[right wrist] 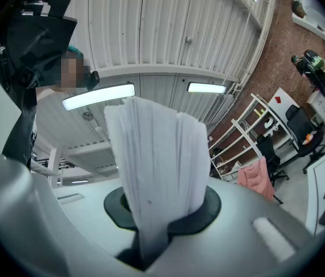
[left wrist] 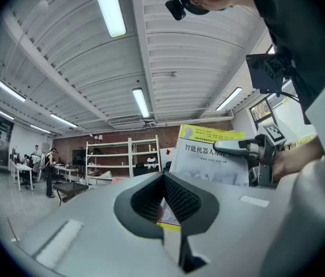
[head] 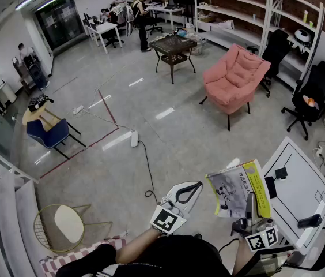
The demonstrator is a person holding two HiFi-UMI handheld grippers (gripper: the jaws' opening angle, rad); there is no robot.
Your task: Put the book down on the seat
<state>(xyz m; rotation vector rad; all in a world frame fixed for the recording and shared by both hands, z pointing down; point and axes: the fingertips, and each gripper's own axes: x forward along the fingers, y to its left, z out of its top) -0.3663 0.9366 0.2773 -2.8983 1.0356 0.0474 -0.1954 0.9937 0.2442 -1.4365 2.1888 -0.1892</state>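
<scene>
Starting with what is hidden, operator?

Operator: In my right gripper view the book (right wrist: 157, 172) shows page edges only and covers the jaw tips.

Inspector: Grips?

Operator: My right gripper (head: 249, 198) is clamped on the book's near edge, holding it above the floor beside a white table (head: 309, 180), well apart from the pink armchair (head: 235, 77). My left gripper (head: 194, 187) has its jaws together, with nothing held.

Inspector: Count?

Operator: One book, two grippers, one pink armchair.
</scene>
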